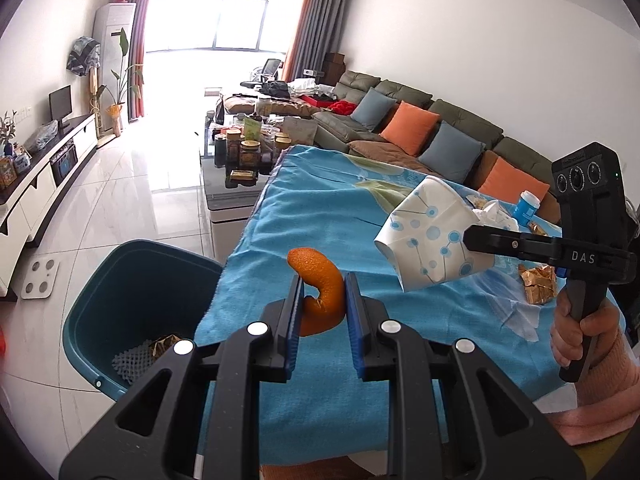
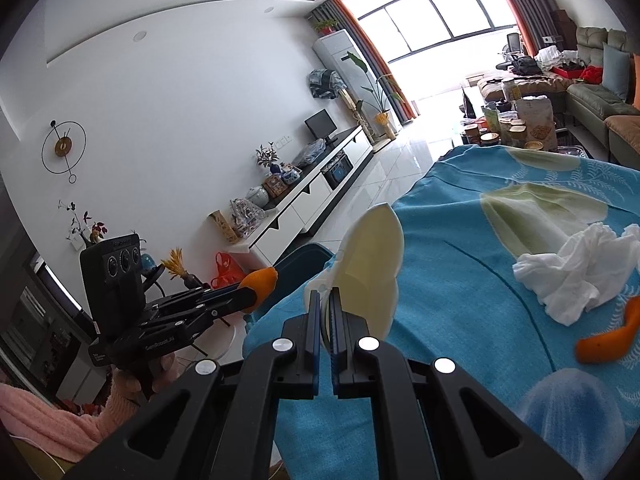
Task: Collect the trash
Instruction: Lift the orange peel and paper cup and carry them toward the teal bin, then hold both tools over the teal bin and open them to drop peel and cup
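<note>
My left fingers (image 1: pixel 322 298) pinch an orange peel (image 1: pixel 320 280), my right fingers (image 2: pixel 325 312) a flattened paper cup (image 2: pixel 372 264). The bin (image 1: pixel 132 280), lower left, holds some trash; tissue (image 2: pixel 576 272), foil wrapper (image 1: pixel 538 284) and another peel (image 2: pixel 612 340) remain on the counter (image 1: pixel 320 208).

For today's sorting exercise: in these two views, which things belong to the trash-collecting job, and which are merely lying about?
Job:
orange peel in left gripper
flattened paper cup in right gripper
teal bin
crumpled tissue
loose peel
gold wrapper

Lying about:
sofa cushions
jars
monitor
</note>
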